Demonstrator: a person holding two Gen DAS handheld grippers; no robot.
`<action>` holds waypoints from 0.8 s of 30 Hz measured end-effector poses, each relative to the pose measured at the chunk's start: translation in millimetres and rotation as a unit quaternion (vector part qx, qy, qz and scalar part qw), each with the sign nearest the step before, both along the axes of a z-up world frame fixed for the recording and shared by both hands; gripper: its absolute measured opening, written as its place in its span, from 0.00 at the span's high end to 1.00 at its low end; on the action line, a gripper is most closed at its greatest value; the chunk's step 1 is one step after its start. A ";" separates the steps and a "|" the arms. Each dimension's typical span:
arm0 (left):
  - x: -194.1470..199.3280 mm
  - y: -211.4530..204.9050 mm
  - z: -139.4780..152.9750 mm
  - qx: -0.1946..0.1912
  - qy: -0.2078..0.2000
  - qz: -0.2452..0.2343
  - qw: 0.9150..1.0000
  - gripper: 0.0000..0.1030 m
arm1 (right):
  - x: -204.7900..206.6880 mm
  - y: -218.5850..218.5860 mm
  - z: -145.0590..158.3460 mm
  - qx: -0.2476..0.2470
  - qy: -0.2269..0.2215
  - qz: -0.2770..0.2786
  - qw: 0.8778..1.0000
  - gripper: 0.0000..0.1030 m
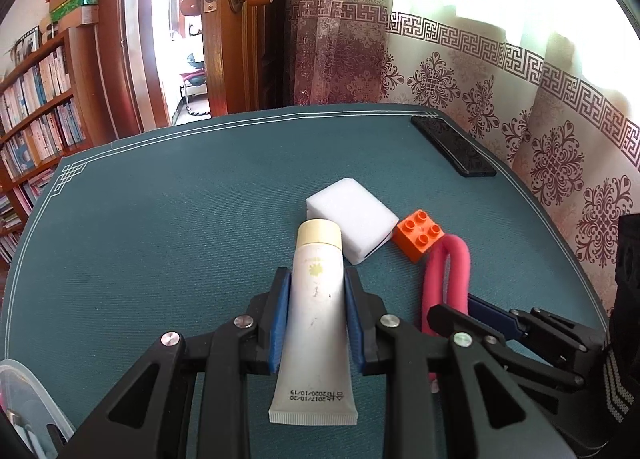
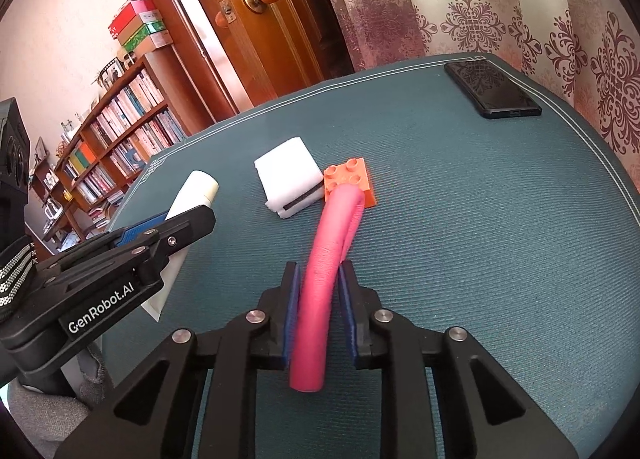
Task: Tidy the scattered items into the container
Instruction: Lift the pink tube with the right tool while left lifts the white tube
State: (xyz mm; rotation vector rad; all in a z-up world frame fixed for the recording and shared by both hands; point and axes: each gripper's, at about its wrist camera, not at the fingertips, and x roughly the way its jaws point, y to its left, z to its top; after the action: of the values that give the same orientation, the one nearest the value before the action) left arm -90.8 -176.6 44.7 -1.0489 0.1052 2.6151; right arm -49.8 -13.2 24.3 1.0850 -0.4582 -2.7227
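Observation:
My left gripper (image 1: 318, 285) is shut on a white tube with a cream cap (image 1: 318, 323), its blue pads pressing both sides and the cap pointing away. In the right wrist view the same tube (image 2: 198, 187) pokes out past the left gripper (image 2: 176, 219). My right gripper (image 2: 319, 273) is shut on a bent pink foam roller (image 2: 332, 235), whose far end rests against an orange toy brick (image 2: 354, 175). A white foam block (image 2: 290, 179) lies just left of the brick. A clear plastic container (image 1: 28, 399) shows at the lower left of the left wrist view.
A black phone (image 2: 492, 89) lies at the far right corner of the green table mat (image 2: 460, 219). A patterned curtain (image 1: 560, 163) hangs close along the right edge. Beyond the far and left edges stand a wooden door (image 1: 224, 39) and a bookshelf (image 1: 36, 119).

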 end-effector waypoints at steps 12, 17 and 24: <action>24.2 -4.7 16.3 -0.002 0.026 0.022 0.999 0.71 | 19.0 -9.0 18.0 -0.007 0.022 0.017 1.000 0.83; 39.3 -13.9 17.4 0.001 0.029 0.037 0.999 0.71 | 25.4 -13.8 22.7 -0.007 0.030 0.024 0.999 0.83; 63.9 -41.0 22.6 0.021 0.035 0.068 0.997 0.71 | 28.2 -21.1 24.8 -0.007 0.034 0.034 0.999 0.84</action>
State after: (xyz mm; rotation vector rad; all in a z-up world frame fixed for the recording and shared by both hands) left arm -26.9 -217.6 67.3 -0.9834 -0.0049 2.7648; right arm -21.5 -34.3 49.1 0.9829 -0.4220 -2.6826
